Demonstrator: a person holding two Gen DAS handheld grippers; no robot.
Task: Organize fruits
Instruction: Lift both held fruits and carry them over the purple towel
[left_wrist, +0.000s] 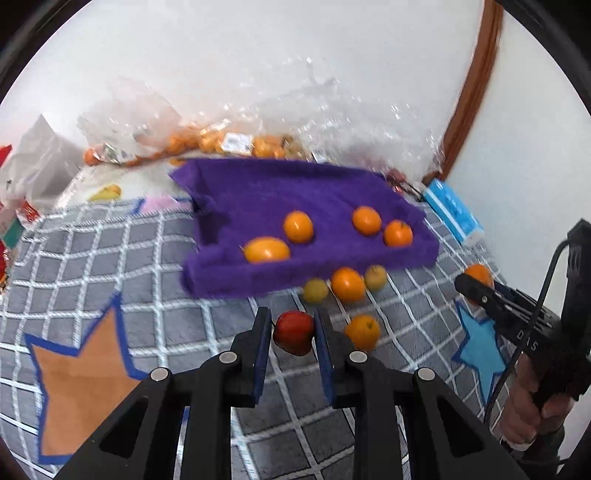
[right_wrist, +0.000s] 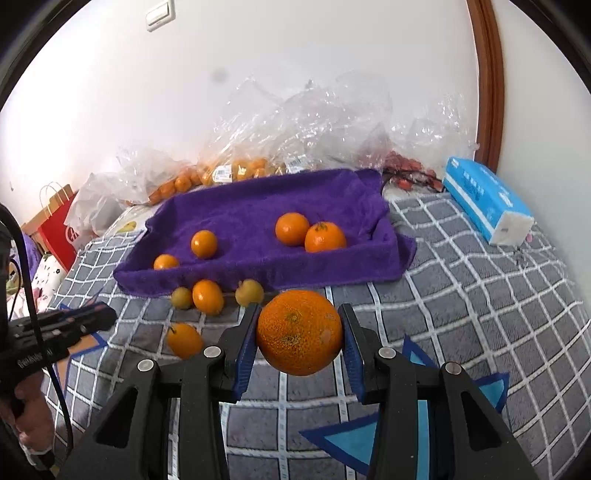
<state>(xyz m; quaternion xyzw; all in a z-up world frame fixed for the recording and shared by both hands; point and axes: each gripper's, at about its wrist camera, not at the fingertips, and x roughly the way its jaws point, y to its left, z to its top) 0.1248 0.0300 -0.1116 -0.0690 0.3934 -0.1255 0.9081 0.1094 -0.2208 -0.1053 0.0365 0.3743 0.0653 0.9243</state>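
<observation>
In front of the purple towel (left_wrist: 295, 206), between it and the cameras: left gripper (left_wrist: 293, 332) clenched on a small red fruit (left_wrist: 294, 332), pads pressing both flanks, fruit apparently clear of the grey checked bedcover (left_wrist: 110, 251). Right gripper (right_wrist: 299, 332) likewise clamped on a large pebbly orange (right_wrist: 299, 331), held across its widest part, probably so the round skin does not squirt out sideways. Both pointing down and toward the towel.

On the towel: four orange fruits. Towel edges raised like a shallow tray, presumably draped over something; likely chosen to keep round fruit from rolling off. Two fruits near its right end, touching or nearly so (right_wrist: 325, 236); two nearer its left front corner, apart.

Just beside the towel's front edge, on the bedcover: one orange fruit (right_wrist: 207, 295) flanked by two small yellow-green fruits (right_wrist: 249, 291), and another orange one (right_wrist: 183, 339) nearer the cameras. Still unsorted, by the look of it.

Behind the towel, against the wall: clear plastic bags (right_wrist: 295, 122) with more small oranges. To the towel's right: blue tissue pack (right_wrist: 484, 199).

Judgement: both fruits ready for carrying to the towel; sorting partly done. Red fruit the only one of its colour in view, so possibly meant for a separate spot on the towel. Cannot tell which.
</observation>
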